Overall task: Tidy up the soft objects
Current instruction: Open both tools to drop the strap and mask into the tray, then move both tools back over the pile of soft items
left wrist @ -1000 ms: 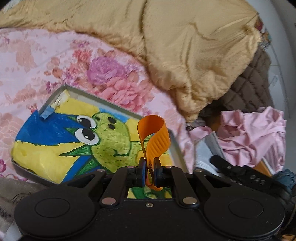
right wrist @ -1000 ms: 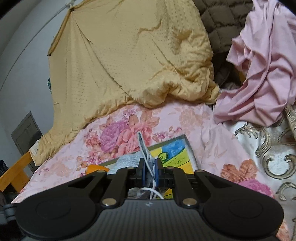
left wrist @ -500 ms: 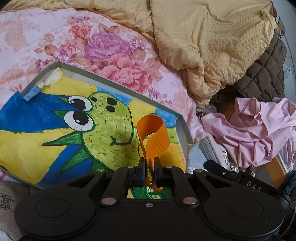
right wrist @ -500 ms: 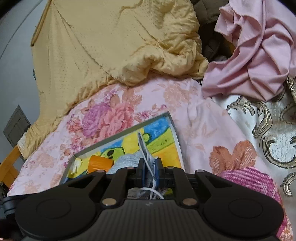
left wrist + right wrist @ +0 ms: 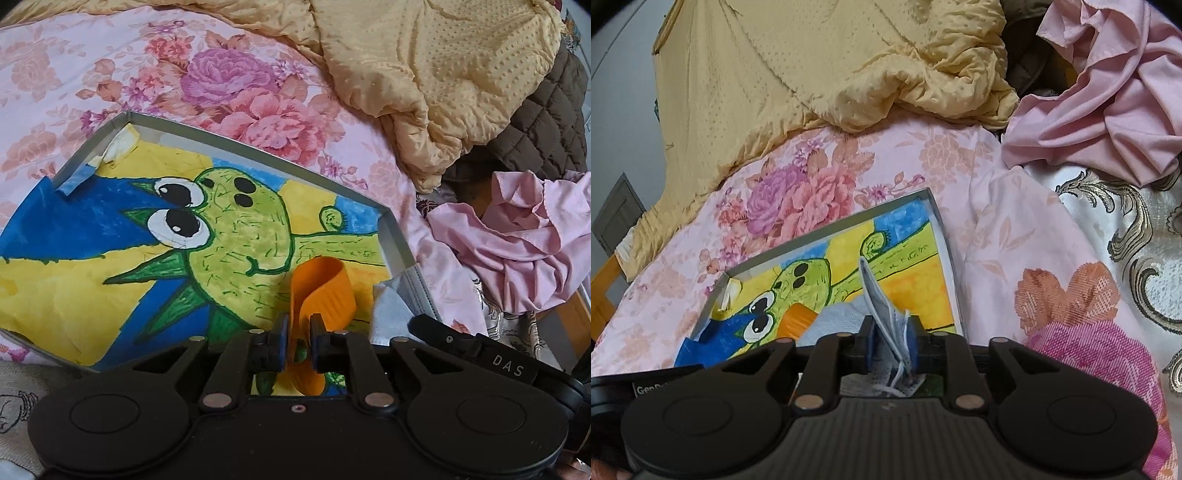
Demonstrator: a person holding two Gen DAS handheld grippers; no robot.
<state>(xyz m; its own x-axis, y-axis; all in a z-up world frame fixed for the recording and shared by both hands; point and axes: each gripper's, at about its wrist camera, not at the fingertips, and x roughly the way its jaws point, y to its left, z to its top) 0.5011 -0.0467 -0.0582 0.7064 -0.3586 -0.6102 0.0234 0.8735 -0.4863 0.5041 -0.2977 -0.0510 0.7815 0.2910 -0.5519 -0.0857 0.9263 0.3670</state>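
Your left gripper (image 5: 298,328) jaws are opening around a ribbed, curled orange silicone strip (image 5: 321,291), your right gripper (image 5: 891,343) jaws around a pleated face mask (image 5: 877,295), both over the shallow grey-rimmed tray (image 5: 236,138)

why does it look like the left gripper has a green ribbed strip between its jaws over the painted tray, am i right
Not quite: the ribbed strip is orange, not green, as the left wrist view shows. The rest holds: it sits between the opening jaws of the left gripper, over the painted tray.
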